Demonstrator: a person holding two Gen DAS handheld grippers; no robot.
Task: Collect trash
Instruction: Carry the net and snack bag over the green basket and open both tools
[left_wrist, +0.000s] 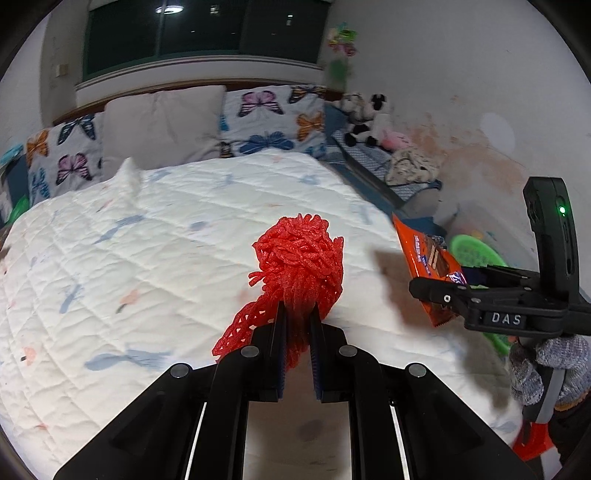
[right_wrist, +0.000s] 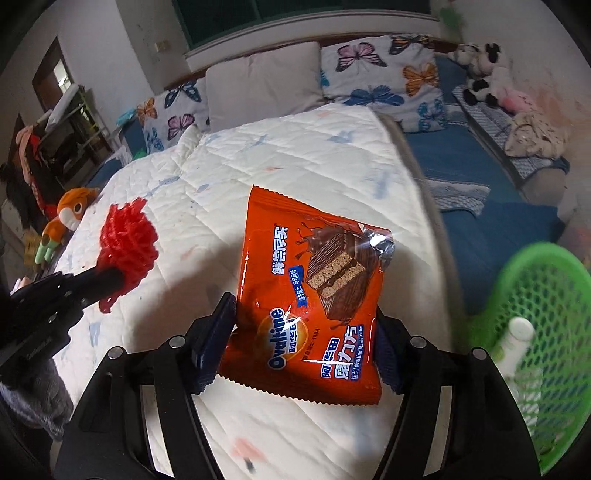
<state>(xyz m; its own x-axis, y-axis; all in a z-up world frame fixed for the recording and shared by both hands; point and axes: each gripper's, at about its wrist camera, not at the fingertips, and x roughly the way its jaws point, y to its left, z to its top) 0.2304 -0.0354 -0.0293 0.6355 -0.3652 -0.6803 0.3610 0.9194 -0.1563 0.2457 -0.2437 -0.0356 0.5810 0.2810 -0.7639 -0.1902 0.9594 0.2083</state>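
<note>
Trash is in both grips, so your job now is to carry it to the green mesh basket (right_wrist: 546, 332) beside the bed without losing either piece. Your right hand-held gripper (right_wrist: 295, 354) clamps the orange Ovaltine wrapper (right_wrist: 314, 291) by its lower edges, the pack raised over the white quilt (right_wrist: 295, 155) just left of the basket. Your left hand-held gripper (left_wrist: 298, 321), pinched narrow on the red foam fruit net (left_wrist: 299, 262), hangs farther from the basket. Both point steeply downward; release only once over the rim.
</note>
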